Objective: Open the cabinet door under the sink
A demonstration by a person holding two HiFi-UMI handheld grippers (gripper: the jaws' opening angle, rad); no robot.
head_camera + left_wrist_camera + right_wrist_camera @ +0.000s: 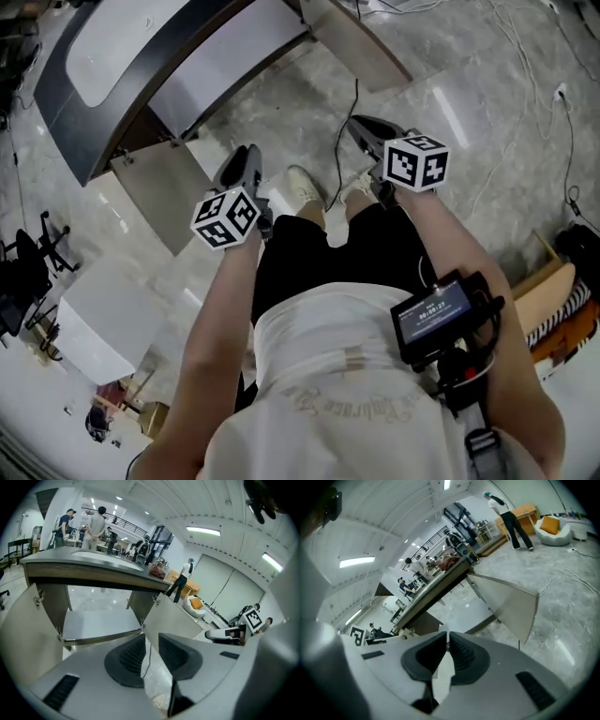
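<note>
The left gripper (151, 638) has its fingers (130, 654) slackened to a narrow gap. Only floor and a thin cable (148, 660) show through it. They grasp nothing and touch nothing. The right gripper (446, 637) has its fingers (461, 654) clenched almost tip to tip, and they too are empty.

In the head view both tools are held out ahead of the person's waist on bent forearms, tilted forward and down toward the cabinet. The left gripper (246, 157) hangs above the floor just off the free edge of the left cabinet door (155, 192), without touching it. The right gripper (358, 124) is level with it on the other side, well short of the right cabinet door (361, 45). The person's shoes (305, 186) stand on the floor between the two tools.

Both doors under the counter (112, 112) stand swung wide open, one at each end of its front edge. The sink basin (117, 42) is sunk into the counter top. The left gripper view looks straight into the opened cabinet. The left cabinet door (26, 625) and the right cabinet door (180, 618) flank a bare shelf (101, 620) below the counter's front edge (93, 576). In the right gripper view the right cabinet door (511, 603) juts out from the counter's near end over the floor.
</note>
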